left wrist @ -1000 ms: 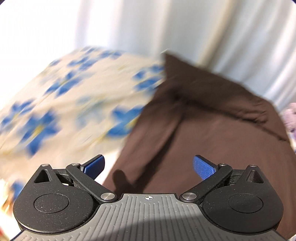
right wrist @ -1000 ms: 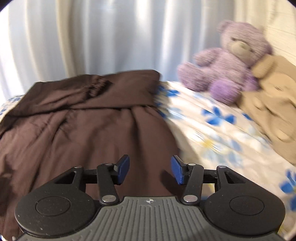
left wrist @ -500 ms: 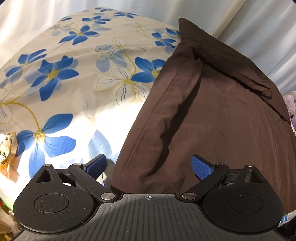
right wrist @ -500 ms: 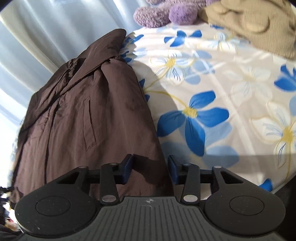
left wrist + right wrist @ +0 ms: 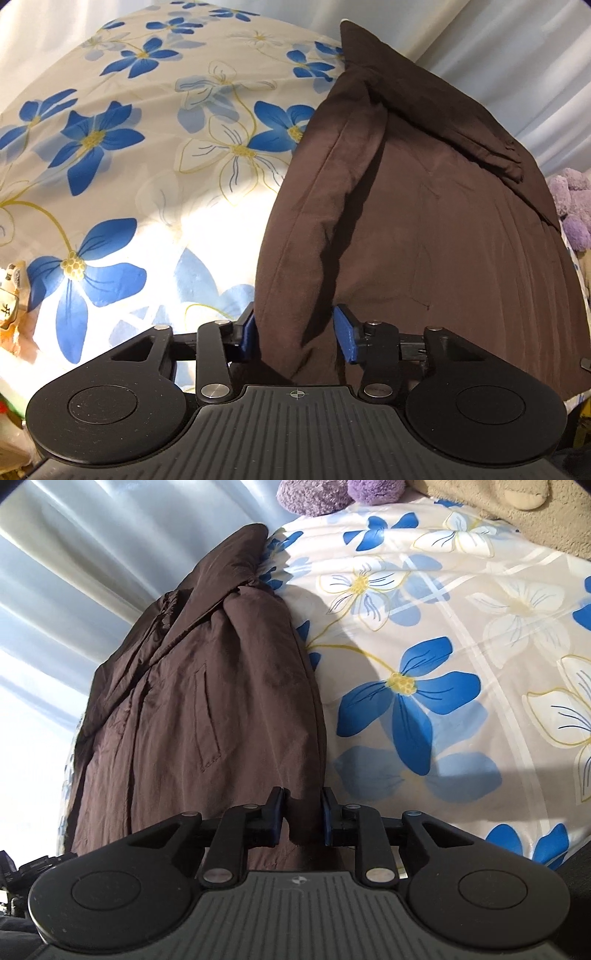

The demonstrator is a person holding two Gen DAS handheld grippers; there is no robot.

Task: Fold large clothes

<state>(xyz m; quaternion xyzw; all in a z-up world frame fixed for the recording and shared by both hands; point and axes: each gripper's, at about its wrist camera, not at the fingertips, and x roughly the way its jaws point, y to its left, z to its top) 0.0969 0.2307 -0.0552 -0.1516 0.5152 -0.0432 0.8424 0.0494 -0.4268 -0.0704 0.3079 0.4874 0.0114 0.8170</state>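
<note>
Brown coat (image 5: 424, 229) edge between both grippers' half-closed jaws, pads touching fabric

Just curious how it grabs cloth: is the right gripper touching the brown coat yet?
Touching. In the right wrist view, the right gripper has both blue pads pressed against a fold of the brown coat edge between them.

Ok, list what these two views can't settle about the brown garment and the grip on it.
- Brown garment near hem: both views, hidden beneath the tongs' bodies.
- Left tongs, right tongs: cloth between pads; whether it is clamped is unclear.
- Purple plush toy: cut by frame edge.
</note>
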